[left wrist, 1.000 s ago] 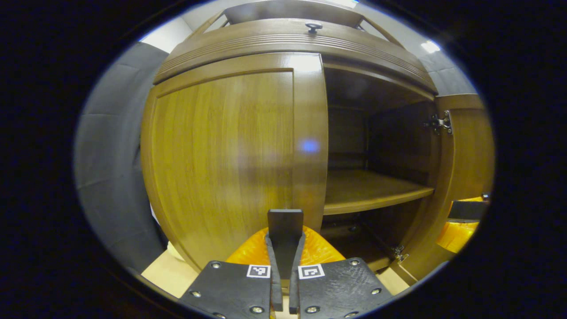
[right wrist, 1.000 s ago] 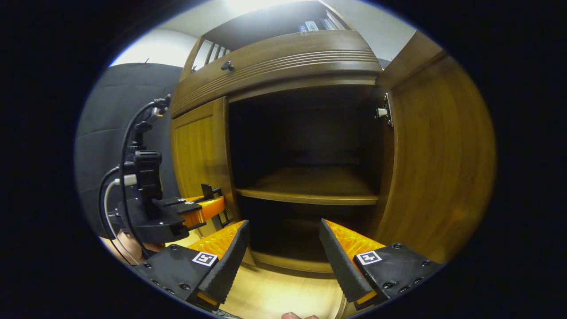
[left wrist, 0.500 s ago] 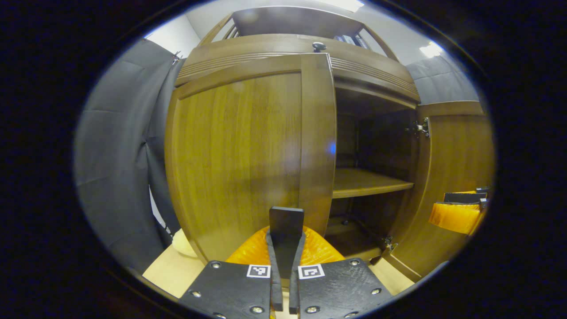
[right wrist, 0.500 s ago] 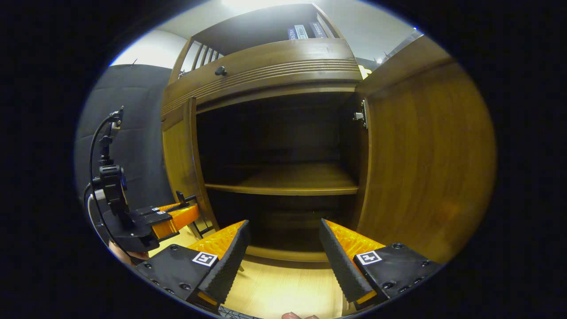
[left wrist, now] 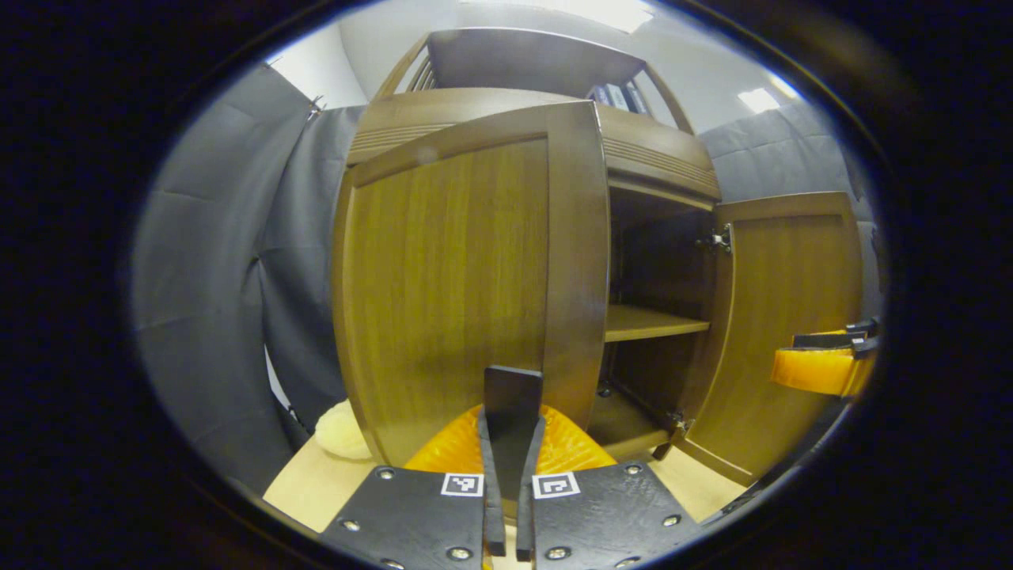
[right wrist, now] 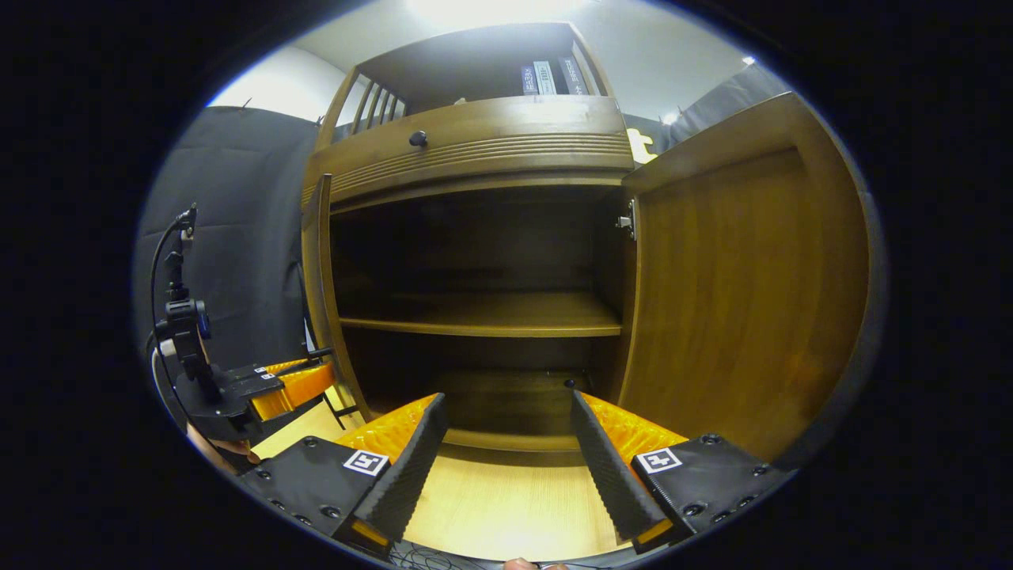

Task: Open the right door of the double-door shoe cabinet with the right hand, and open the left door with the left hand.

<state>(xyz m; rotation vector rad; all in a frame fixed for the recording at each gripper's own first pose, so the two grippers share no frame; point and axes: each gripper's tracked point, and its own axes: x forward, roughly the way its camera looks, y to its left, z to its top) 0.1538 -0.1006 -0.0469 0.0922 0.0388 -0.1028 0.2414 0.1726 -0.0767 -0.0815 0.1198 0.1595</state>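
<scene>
left tongs (left wrist: pixel 507 443) pinch the left door's (left wrist: pixel 451 269) handle (left wrist: pixel 513 404); right tongs (right wrist: pixel 506 467) spread, holding nothing.

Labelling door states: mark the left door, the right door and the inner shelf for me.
left door (left wrist: pixel 451 277), left gripper view, middle of its outer panel.
right door (right wrist: pixel 728 293), right gripper view, middle of its inner face.
inner shelf (right wrist: pixel 491 317), right gripper view, top board near its front edge.

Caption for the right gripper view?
Open right gripper faces the brown wooden shoe cabinet, both doors swung open.
</scene>
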